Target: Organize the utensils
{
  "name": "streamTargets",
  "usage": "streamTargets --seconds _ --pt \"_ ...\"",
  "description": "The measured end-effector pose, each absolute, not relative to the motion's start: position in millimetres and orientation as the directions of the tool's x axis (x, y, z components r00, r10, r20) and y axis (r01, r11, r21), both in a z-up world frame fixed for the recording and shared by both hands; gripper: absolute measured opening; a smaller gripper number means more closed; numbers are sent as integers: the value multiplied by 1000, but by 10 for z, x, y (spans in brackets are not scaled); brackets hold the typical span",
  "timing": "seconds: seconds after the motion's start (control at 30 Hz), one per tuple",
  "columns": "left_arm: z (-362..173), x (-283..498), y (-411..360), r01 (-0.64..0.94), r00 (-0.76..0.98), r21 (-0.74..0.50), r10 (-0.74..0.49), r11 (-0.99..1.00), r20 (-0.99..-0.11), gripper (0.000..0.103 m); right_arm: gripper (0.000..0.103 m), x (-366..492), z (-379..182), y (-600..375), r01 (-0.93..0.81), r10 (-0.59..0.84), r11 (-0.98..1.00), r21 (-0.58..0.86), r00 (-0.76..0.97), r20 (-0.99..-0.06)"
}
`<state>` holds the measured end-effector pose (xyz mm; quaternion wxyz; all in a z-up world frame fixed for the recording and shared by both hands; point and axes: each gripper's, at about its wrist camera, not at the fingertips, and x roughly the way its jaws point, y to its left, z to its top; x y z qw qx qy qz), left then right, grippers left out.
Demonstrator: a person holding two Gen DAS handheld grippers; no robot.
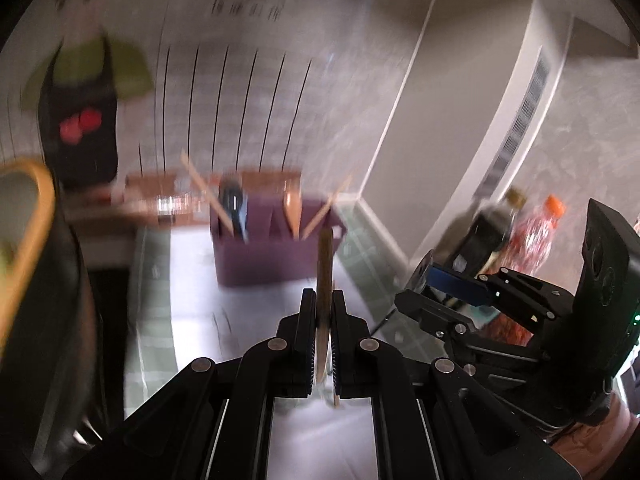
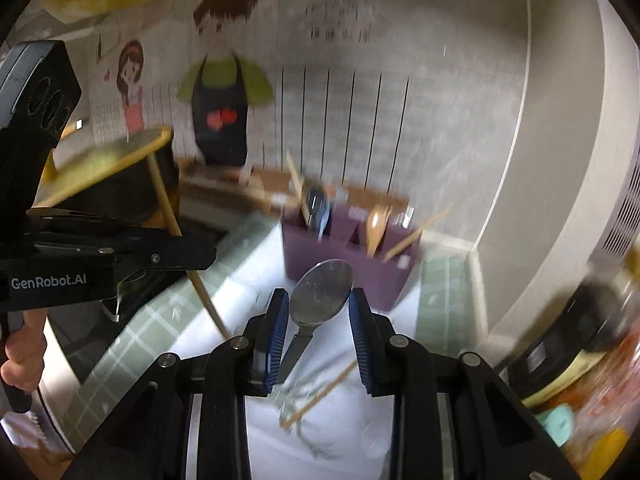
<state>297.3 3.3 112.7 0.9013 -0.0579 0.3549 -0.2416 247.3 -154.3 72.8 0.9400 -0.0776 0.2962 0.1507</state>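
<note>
A purple utensil holder (image 1: 276, 248) stands at the back of the table, with chopsticks, a dark spoon and a wooden spoon in it; it also shows in the right wrist view (image 2: 352, 256). My left gripper (image 1: 323, 300) is shut on a wooden chopstick (image 1: 324, 264), held upright in front of the holder. My right gripper (image 2: 318, 304) holds a metal spoon (image 2: 322, 292), bowl up, between its blue pads, just short of the holder. A wooden chopstick (image 2: 320, 394) lies on the white cloth below.
A black pot with an orange rim (image 2: 120, 176) stands at the left. Bottles (image 1: 516, 232) and jars stand at the right by the wall. A green checked cloth (image 2: 132, 340) covers the table. A fork lies on the white cloth (image 2: 304, 428).
</note>
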Motion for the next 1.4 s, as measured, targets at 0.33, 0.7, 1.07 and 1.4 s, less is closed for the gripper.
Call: streamTargets --seconds 0.33,0.7,1.07,1.4 --pt "2143 3240 -15 411 771 -177 -444 895 -457 6 1 2692 1745 -1557 -267 163 942 -204 895 -416" --pt "1747 3342 148 322 744 -207 -382 924 -548 7 30 3169 1131 -1619 -456 306 887 -74 701 -644" --pt "732 3129 538 192 625 -292 -347 937 -700 7 58 3675 -488 -1259 -700 232 689 -189 459 -857" --pt "575 3061 784 134 598 -280 -303 951 -742 7 61 4006 -986 -1387 -697 250 715 -57 331 -910"
